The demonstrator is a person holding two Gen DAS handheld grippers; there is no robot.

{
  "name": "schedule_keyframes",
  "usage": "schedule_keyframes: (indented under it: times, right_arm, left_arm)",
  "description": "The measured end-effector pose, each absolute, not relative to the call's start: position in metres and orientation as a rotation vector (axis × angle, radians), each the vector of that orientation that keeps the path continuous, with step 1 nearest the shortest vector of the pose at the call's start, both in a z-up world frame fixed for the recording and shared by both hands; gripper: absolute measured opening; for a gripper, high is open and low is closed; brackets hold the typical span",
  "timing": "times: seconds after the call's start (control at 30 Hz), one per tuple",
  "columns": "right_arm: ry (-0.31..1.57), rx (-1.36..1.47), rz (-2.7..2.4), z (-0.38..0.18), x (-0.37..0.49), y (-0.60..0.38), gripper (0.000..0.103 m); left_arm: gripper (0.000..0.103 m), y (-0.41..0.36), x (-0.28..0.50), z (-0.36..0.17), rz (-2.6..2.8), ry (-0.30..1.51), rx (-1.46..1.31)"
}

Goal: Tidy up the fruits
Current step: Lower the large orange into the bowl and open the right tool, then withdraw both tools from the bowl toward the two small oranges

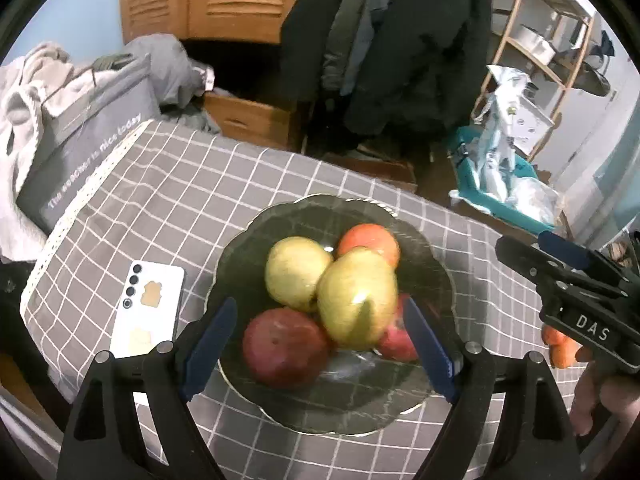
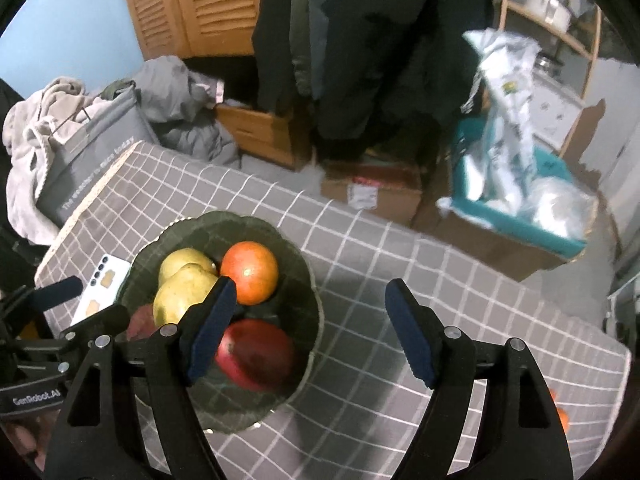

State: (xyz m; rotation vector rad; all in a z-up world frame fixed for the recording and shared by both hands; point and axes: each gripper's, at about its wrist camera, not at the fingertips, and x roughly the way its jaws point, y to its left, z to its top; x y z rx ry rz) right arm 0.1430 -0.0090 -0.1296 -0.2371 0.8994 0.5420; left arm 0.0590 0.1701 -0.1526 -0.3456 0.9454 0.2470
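Fruit is pretty much sorted here: two yellow pears, an orange one and two red apples are all piled in the dark glass bowl on the checked tablecloth, with a white phone lying just beside it. The left gripper hovers over the bowl, jaws spread either side of the pile and pinching nothing. The right gripper is spread too and empty, its left finger over the bowl's near side and its right over bare cloth. Something orange peeks out behind the right tool near the table edge, probably a fruit not yet in. If so, the right one should drop on it squarely, squeeze gently, and set it into a gap at the rim rather than on top, since that top pear looks ready to roll.
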Motion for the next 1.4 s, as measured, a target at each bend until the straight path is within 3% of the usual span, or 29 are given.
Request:
schedule_keyframes:
  times: [0.67, 1.4]
  right_arm:
    - [0.761, -0.201, 0.366, -0.067, 0.098, -0.114, 0.078]
    - [0.729, -0.130, 0.189, -0.054, 0.065, -0.224, 0.081]
  left_arm:
    - [0.089, 0.099, 0.054, -0.099, 0.125, 0.842, -0.234]
    - [0.095, 0.012, 0.059, -0.065, -0.017, 0.780, -0.109]
